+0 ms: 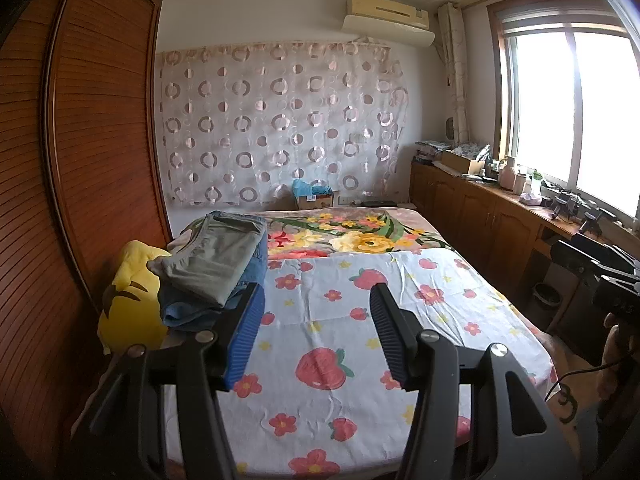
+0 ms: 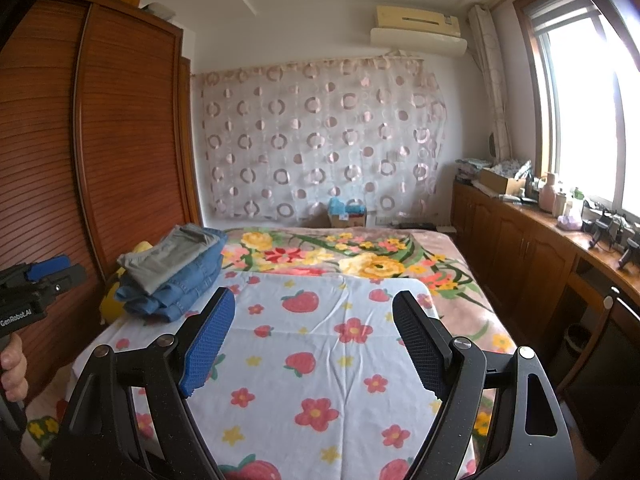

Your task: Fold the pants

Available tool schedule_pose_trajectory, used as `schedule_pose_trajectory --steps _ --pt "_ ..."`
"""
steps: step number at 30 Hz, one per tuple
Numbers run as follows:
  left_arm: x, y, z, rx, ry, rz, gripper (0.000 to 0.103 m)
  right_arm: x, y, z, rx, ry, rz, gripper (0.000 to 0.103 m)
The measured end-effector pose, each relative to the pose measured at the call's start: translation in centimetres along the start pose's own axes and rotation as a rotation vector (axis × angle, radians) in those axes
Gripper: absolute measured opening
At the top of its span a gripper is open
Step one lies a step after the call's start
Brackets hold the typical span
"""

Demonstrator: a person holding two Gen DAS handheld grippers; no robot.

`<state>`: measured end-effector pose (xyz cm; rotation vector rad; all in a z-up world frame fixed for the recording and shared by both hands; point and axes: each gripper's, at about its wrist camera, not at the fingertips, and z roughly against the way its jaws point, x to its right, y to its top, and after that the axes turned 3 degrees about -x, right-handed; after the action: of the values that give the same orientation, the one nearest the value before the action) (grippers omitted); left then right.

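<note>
Folded grey-green pants [image 1: 212, 256] lie on top of folded blue jeans [image 1: 200, 312] in a stack at the bed's left edge; the same grey pants [image 2: 168, 256] and jeans [image 2: 176, 288] show in the right wrist view. My left gripper [image 1: 316, 300] hovers over the strawberry-print sheet [image 1: 340, 340], open, nothing between its fingers; its left fingertip overlaps the stack's near corner in the picture. My right gripper [image 2: 314, 308] is open and holds nothing above the sheet [image 2: 320, 360]. The left gripper's body [image 2: 36, 284] and a hand appear at the left edge.
A yellow plush [image 1: 128, 304] sits beside the stack against the wooden wardrobe [image 1: 80, 160]. A floral blanket [image 1: 360, 236] covers the far bed. Wooden cabinets [image 1: 480, 216] with clutter run under the window at right; a bin [image 1: 546, 300] stands on the floor.
</note>
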<state>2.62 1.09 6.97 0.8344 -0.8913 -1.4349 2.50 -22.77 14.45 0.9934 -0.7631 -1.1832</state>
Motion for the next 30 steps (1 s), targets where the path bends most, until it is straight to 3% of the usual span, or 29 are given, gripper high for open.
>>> schedule_pose_trajectory --steps 30 --pt "-0.27 0.01 -0.14 -0.003 0.001 0.002 0.057 0.15 -0.09 0.03 -0.006 0.001 -0.005 0.083"
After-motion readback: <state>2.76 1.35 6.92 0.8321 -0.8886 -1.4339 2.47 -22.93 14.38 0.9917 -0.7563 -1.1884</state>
